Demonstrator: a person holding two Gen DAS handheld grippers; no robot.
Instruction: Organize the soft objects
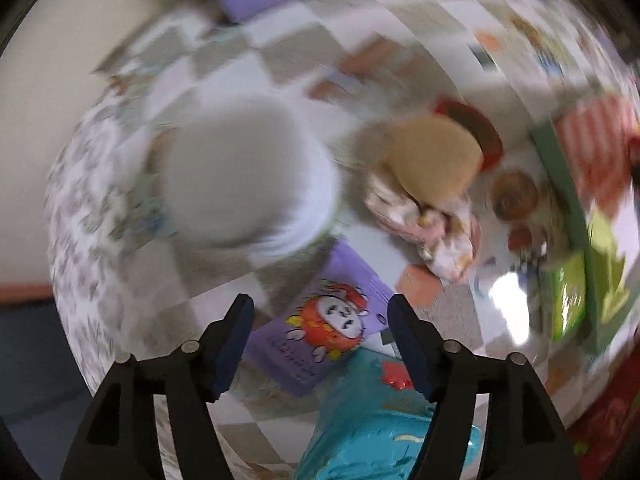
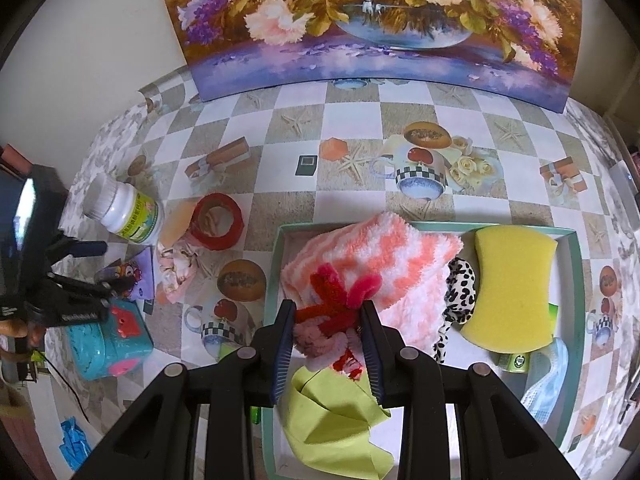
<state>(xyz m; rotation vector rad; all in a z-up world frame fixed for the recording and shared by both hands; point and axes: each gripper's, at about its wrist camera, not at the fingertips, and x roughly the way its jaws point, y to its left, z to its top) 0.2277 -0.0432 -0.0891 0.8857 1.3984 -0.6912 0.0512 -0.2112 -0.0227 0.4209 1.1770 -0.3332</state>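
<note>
In the right wrist view my right gripper [image 2: 328, 312] is shut on a bundle of red and pink fuzzy pipe cleaners [image 2: 334, 300], over a green-rimmed tray [image 2: 274, 276]. The tray holds a pink-and-white fluffy cloth [image 2: 384, 252], a yellow sponge [image 2: 514, 284], a leopard-print scrunchie [image 2: 460, 292], a lime cloth [image 2: 336, 416] and a pale blue mask [image 2: 552, 380]. My left gripper [image 1: 320, 320] is open and empty above a purple packet [image 1: 320, 320]; its view is motion-blurred. A crumpled floral cloth [image 1: 428, 220] lies ahead, also in the right wrist view [image 2: 176, 268].
A white pill bottle [image 2: 128, 212], a red ring [image 2: 218, 222], a teal toy case [image 2: 108, 340] and a blue glove [image 2: 74, 444] lie left of the tray on the checkered tablecloth [image 2: 304, 120]. A flower painting [image 2: 372, 20] stands at the back.
</note>
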